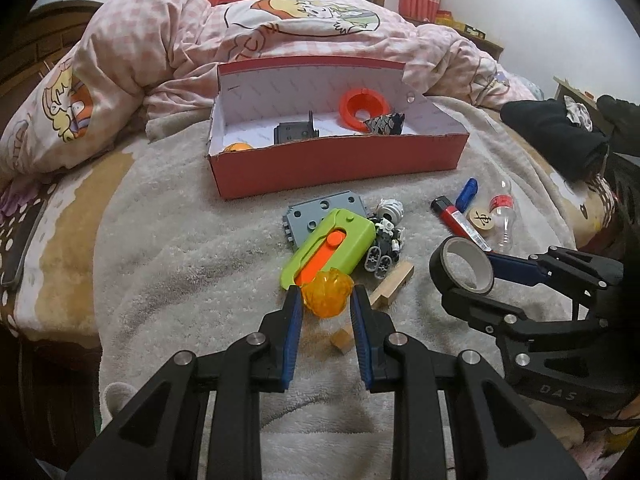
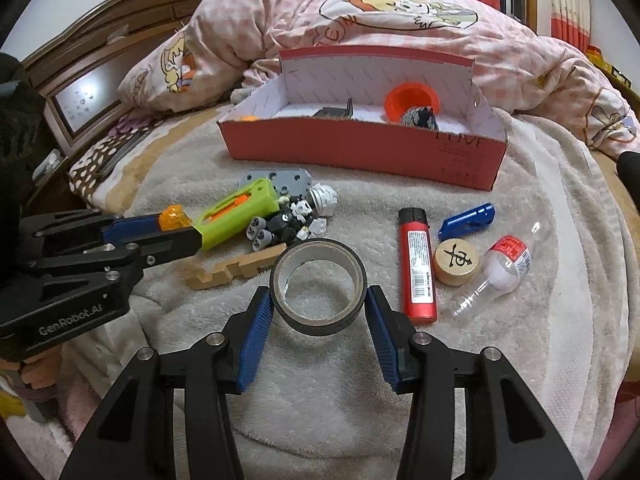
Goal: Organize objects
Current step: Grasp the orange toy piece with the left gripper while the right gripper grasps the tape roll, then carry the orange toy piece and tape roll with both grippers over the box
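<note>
Both tongs are loaded: the left tongs (image 1: 326, 294) pinch an orange faceted ball (image 1: 327, 294), the right tongs (image 2: 319, 304) clamp a roll of black tape (image 2: 318, 286). Inside the red box (image 2: 360, 148) already sit an orange funnel (image 2: 412, 100) and a few small parts. A green toy (image 1: 328, 246), red lighter (image 2: 416, 264), wooden disc (image 2: 456, 262) and little bottle (image 2: 500, 268) lie unsorted on the blanket (image 1: 180, 260). The box's near wall is low and its top is open; clutter lies between it and the tongs.

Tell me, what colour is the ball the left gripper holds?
Clear orange ball, best in the left wrist view.
</note>
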### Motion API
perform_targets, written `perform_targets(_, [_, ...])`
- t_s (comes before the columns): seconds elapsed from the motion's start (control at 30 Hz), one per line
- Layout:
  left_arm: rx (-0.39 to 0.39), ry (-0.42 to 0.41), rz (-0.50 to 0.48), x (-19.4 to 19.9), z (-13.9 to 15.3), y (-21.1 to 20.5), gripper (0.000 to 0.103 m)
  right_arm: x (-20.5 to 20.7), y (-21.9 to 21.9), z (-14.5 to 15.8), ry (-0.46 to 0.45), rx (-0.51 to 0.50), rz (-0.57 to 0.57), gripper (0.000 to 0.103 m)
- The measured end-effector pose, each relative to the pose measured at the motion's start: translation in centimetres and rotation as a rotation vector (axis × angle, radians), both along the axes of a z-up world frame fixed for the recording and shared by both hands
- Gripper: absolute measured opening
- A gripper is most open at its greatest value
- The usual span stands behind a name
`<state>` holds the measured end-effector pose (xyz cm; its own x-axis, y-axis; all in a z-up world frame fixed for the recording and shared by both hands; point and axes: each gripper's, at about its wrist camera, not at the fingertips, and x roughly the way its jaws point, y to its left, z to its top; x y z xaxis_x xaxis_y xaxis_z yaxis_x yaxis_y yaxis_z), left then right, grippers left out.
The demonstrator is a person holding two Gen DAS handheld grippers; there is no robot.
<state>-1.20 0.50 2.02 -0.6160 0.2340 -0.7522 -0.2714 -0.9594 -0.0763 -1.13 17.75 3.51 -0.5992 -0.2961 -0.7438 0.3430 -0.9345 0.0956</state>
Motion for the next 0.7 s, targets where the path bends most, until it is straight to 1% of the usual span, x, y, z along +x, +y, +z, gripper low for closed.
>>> perform_targets(0.13, [-0.006, 0.022, -0.009, -0.3, 0.9, 0.4, 0.023, -0.1, 0.2, 0.7, 0.014, -0.015, -0.001, 0.049])
perform_targets(0.43, [-0.021, 0.068, -0.012, -1.5, 3.0, 1.5, 0.023, -1.0, 0.4, 2.6, 0.050, -0.002, 0.005, 0.049])
perform_targets(0.7, [-0.017, 0.113, 0.021, -3.5, 5.3, 2.1, 0.023, -2.7, 0.4, 4.9, 0.071, -0.001, 0.011, 0.049])
